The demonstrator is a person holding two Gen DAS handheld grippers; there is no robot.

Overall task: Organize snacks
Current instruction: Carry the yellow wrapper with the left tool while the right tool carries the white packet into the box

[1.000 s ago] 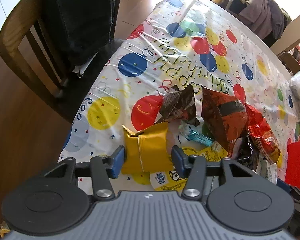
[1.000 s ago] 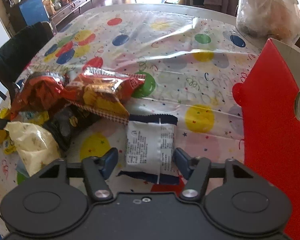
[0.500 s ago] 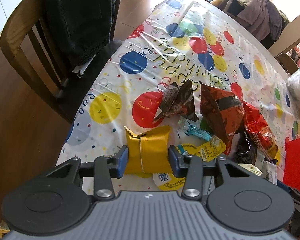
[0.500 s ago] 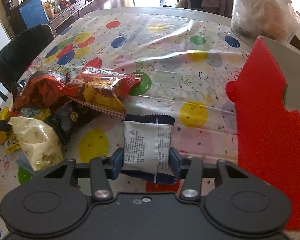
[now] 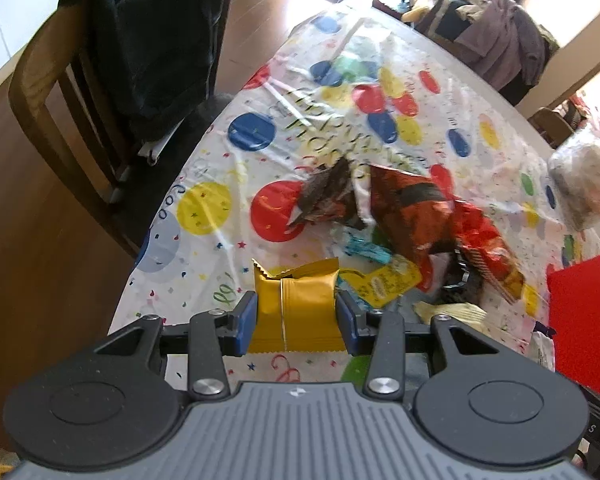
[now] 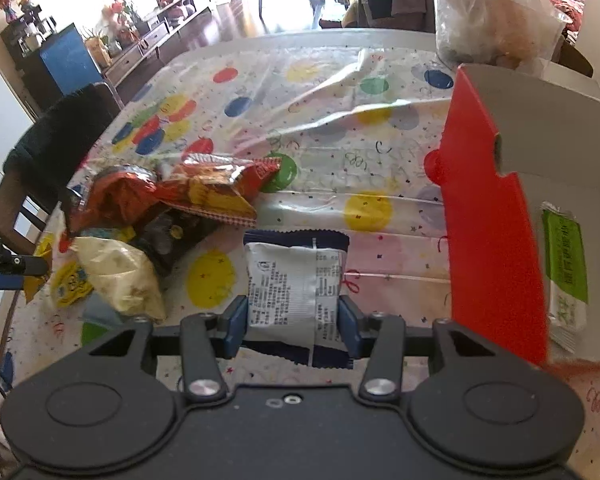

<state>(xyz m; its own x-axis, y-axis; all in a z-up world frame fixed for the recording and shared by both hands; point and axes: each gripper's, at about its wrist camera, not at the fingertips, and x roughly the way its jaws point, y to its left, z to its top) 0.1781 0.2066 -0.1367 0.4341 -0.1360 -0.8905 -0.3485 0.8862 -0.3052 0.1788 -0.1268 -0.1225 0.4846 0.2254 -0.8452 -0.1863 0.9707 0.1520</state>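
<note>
1. Yellow foil, crimped at its ends, makes up the snack packet that the left gripper clamps between its blue pads; both pads press flat on the packet's sides, and the jaws have just been closing onto it.
2. That packet sits at the near edge of the heap of crinkled snack bags on the balloon-printed plastic tablecloth, which serves as the landmark below.
3. In the heap lie an orange-and-black foil bag, a red chip bag to its right, a dark opened wrapper to its left, and a small teal wrapper just on the near side.
4. A white printed snack pouch with dark blue ends is squeezed between the pads of the right gripper, whose jaws have likewise just been closing onto it; it is right of the heap.
5. Further right of the heap stands a red-and-white cardboard box, open at the top, with a green-and-white packet lying inside.
6. Left of the heap, beyond the table edge, a wooden chair carries a dark garment over its back.
7. Behind the heap, at the far right, a clear plastic bag rests on the table.
</note>
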